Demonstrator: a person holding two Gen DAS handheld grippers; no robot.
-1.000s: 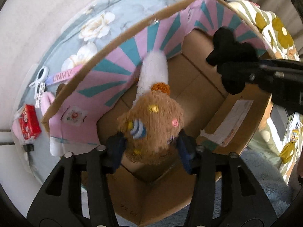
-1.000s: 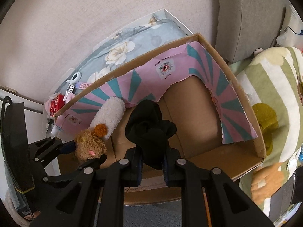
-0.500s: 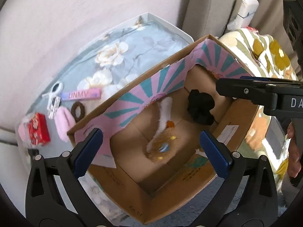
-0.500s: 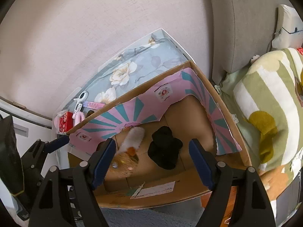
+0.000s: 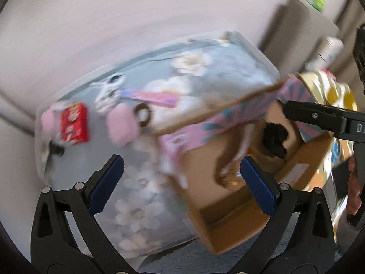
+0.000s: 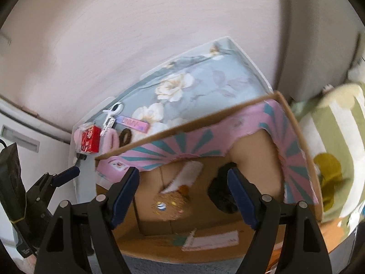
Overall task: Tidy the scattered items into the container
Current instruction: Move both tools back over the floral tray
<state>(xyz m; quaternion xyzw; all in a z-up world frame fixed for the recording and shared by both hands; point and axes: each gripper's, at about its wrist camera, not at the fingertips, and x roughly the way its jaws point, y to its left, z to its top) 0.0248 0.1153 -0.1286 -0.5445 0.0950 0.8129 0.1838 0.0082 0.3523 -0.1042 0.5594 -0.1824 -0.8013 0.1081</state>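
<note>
The cardboard box (image 6: 159,244) with pink-and-teal lining holds a brown and white plush toy (image 6: 168,203) and a black plush (image 6: 219,191). My right gripper (image 6: 182,175) hangs above them, open and empty. My left gripper (image 5: 181,169) is open wide and empty, over the box's left corner (image 5: 198,173) and the floral cloth (image 5: 194,75). On that cloth lie a red packet (image 5: 74,123), a pink fluffy item (image 5: 123,123), a brown hair ring (image 5: 142,115), a pink label strip (image 5: 155,97) and a white keychain (image 5: 107,93). The left wrist view is blurred.
A green, white and yellow blanket (image 6: 330,137) lies right of the box. Grey carpet (image 6: 148,264) runs along the near side. A pale wall (image 6: 114,34) and a grey upholstered panel (image 6: 319,45) stand behind. A person's hand (image 5: 353,196) holds the right gripper.
Both grippers opened and let go: the brown plush and the black plush dropped into the box. Both then rose, and the left swung left toward the floral cloth.
</note>
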